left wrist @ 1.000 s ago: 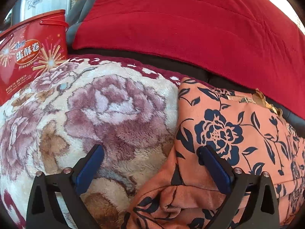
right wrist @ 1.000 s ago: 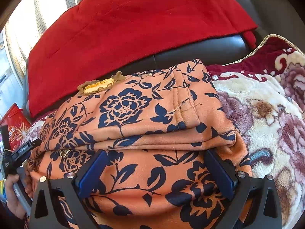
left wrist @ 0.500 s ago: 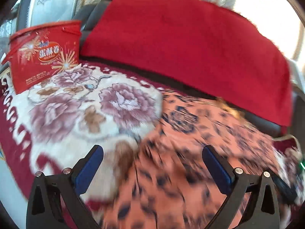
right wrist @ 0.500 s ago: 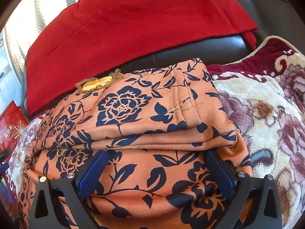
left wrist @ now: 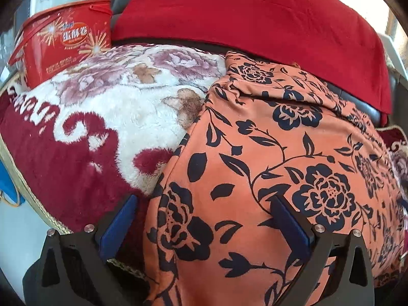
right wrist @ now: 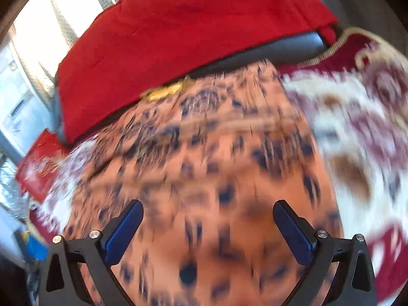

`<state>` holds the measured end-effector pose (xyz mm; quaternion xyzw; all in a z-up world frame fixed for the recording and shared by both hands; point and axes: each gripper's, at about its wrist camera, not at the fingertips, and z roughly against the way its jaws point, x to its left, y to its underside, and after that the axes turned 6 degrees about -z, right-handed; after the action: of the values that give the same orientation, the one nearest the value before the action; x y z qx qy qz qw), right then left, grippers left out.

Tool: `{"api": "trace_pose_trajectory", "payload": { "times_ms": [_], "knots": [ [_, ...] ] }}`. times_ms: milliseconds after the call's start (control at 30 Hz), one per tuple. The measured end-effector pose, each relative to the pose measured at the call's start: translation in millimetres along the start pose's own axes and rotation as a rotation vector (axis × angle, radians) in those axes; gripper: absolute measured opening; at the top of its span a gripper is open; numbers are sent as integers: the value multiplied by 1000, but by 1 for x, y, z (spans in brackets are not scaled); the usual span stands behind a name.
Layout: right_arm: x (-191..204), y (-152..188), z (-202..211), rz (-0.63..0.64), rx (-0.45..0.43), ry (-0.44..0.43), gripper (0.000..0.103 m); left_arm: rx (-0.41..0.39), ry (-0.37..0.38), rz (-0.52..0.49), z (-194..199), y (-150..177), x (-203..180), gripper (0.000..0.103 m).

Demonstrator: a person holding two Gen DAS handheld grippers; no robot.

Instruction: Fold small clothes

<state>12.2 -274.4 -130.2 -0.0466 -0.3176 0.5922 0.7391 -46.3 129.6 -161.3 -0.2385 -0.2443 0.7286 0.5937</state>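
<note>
Right gripper (right wrist: 207,219) spread wide, blue-padded fingers (right wrist: 125,232) over orange floral garment (right wrist: 204,168), nothing clamped. Heavy motion blur on cloth. Garment lies on plush rose-pattern blanket (right wrist: 357,137). Yellow trim (right wrist: 165,90) at garment's far edge. Red cloth (right wrist: 183,30) draped behind. Red box (right wrist: 38,168) far left, blurred.

The orange floral garment (left wrist: 293,153) lies on the plush rose-patterned blanket (left wrist: 114,107); the red printed tub (left wrist: 63,43) stands behind-left, the red cloth (left wrist: 255,17) behind.
</note>
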Motion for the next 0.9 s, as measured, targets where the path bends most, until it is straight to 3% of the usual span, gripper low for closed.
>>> {"api": "trace_pose_trajectory", "payload": {
  "times_ms": [100,267,367,533,600,800,833,867,900],
  "knots": [
    [-26,30,22,-45,-8,-31,103,-5,-17,-32,1,3,-7,103],
    [-68,50,57,-201,-53,-69,102,-16,36,-3,6,5,5,103],
    [-87,53,67,-221,-64,-3,103,-25,38,7,13,8,14,103],
    [-130,66,74,-364,-11,-99,101,-16,26,147,23,16,50,103],
    [-128,72,76,-334,10,-94,97,3,26,182,23,19,59,103],
    [-109,81,74,-221,82,-86,97,37,7,137,23,27,59,103],
    [-108,82,72,-212,93,-84,95,44,6,134,23,28,60,103],
    [-107,83,68,-207,109,-84,87,55,2,123,22,29,58,103],
    [-107,86,60,-211,133,-89,66,69,1,111,20,29,56,103]
  ]
}}
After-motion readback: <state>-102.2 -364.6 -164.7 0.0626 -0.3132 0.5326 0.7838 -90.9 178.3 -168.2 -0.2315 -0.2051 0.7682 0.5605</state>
